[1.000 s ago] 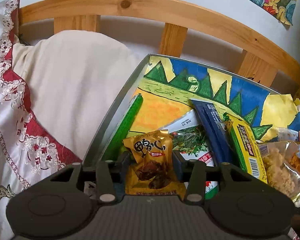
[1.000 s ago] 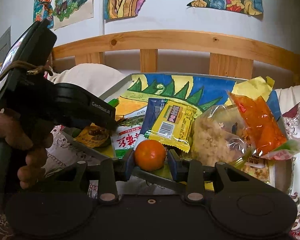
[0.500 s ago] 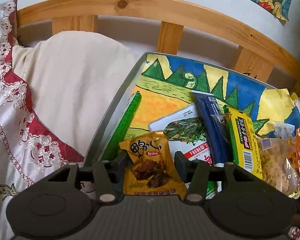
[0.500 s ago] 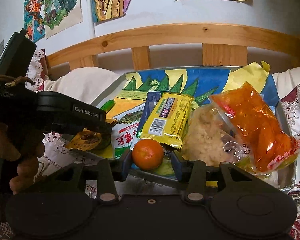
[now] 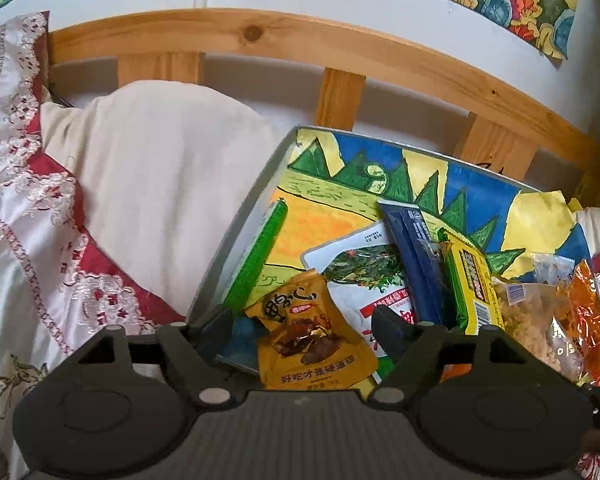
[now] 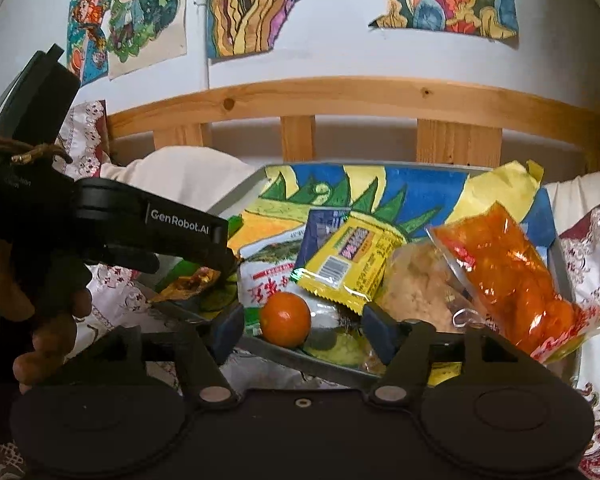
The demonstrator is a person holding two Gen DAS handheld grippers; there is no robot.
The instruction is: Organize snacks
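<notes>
Both hand-held grippers (image 5: 304, 326) (image 6: 302, 326) just spread, crowded packets (image 6: 342, 256) behind the freed orange (image 6: 285, 314).

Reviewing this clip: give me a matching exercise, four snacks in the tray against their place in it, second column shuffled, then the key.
Things:
1. small orange fruit
2. brown-yellow snack packet
3. green stick pack
4. orange-filled clear bag

Places:
A. along the tray's left wall
B. between the open right gripper's fingers, untouched
C. right side of the tray, on other bags
D. between the open left gripper's fingers

Pairs: 1-B, 2-D, 3-A, 4-C
</notes>
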